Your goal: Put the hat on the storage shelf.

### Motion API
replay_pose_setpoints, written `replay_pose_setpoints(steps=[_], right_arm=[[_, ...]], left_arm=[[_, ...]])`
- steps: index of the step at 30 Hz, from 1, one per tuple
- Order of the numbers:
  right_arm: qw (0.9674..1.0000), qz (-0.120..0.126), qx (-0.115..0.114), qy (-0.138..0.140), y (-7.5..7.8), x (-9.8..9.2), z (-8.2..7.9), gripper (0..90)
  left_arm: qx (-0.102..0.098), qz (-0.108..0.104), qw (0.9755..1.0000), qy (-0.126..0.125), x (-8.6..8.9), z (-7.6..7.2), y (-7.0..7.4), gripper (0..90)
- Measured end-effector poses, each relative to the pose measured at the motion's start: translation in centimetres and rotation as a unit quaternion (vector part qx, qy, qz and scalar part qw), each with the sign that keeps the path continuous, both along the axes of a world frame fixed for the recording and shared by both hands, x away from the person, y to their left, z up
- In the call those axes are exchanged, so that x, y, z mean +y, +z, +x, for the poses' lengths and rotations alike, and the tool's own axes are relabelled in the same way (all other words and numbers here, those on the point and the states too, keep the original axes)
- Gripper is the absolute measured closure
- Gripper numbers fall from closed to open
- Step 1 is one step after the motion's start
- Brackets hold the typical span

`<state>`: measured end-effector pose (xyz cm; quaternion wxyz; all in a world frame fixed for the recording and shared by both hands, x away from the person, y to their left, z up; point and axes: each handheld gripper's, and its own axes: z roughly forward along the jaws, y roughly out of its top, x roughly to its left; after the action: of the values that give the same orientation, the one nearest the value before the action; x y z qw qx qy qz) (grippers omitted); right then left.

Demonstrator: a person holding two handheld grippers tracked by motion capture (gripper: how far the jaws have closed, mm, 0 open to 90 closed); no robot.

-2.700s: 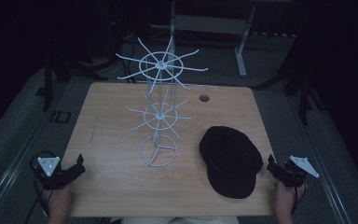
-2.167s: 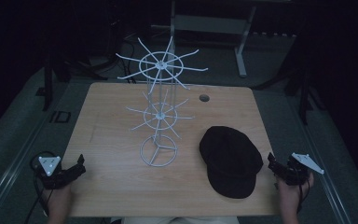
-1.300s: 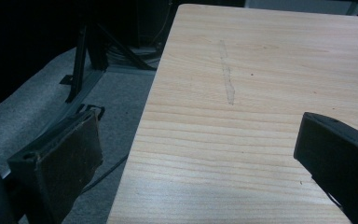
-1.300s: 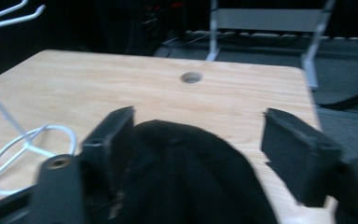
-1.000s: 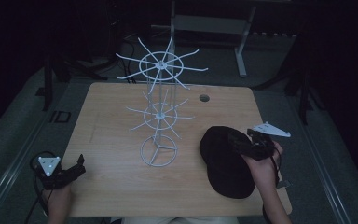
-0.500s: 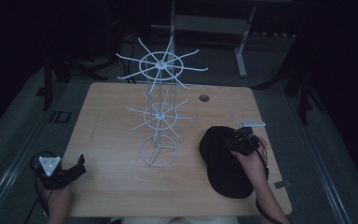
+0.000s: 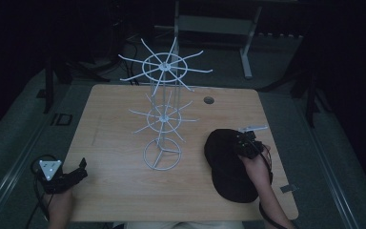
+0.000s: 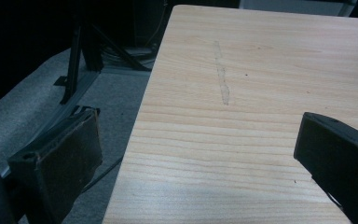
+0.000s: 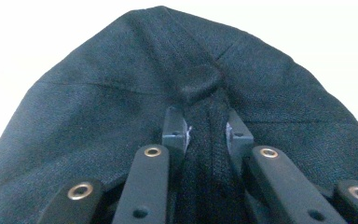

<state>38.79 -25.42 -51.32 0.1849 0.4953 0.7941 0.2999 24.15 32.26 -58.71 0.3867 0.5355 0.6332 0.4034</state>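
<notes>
A black cap (image 7: pixel 228 169) lies on the right side of the wooden table (image 7: pixel 114 143). My right gripper (image 7: pixel 242 143) sits on the cap's crown. In the right gripper view the cap (image 9: pixel 121 79) is close up, and my right gripper (image 9: pixel 207 128) is shut on a raised fold of its fabric just below the top button (image 9: pixel 198 84). My left gripper (image 7: pixel 78 171) rests at the table's front left corner. In the left gripper view my left gripper (image 8: pixel 200 154) is open, with bare wood between its pads (image 8: pixel 65 158).
A white wire display rack (image 7: pixel 164 114) with two tiers of spokes stands at the table's middle on a ring base (image 7: pixel 162 155). A round cable hole (image 7: pixel 208 100) sits at the back right. Dark floor and metal stand legs (image 7: pixel 245 52) surround the table.
My right gripper moved from the table's right front edge in over the cap and closed on a fold at its crown. The left gripper stayed still.
</notes>
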Motion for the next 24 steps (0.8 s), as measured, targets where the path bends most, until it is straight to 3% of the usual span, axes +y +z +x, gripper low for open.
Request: replay_pose_setpoints(steps=[9, 20, 24], right_arm=[[0.9993, 0.004, -0.036, 0.003, 1.4, -0.4, -0.9, 80.0], [0.9969, 0.049, -0.061, 0.008, 3.8, -2.4, -2.6, 80.6], [0.9956, 0.054, -0.076, 0.008, 4.9, -3.0, -3.5, 80.6]], left_arm=[[-0.007, 0.005, 1.0000, 0.003, -0.1, -0.1, 0.0, 1.5], [-0.001, 0.000, 1.0000, 0.003, 0.0, 0.0, 0.0, 1.5], [-0.001, 0.000, 1.0000, 0.003, 0.0, 0.0, 0.0, 1.5]])
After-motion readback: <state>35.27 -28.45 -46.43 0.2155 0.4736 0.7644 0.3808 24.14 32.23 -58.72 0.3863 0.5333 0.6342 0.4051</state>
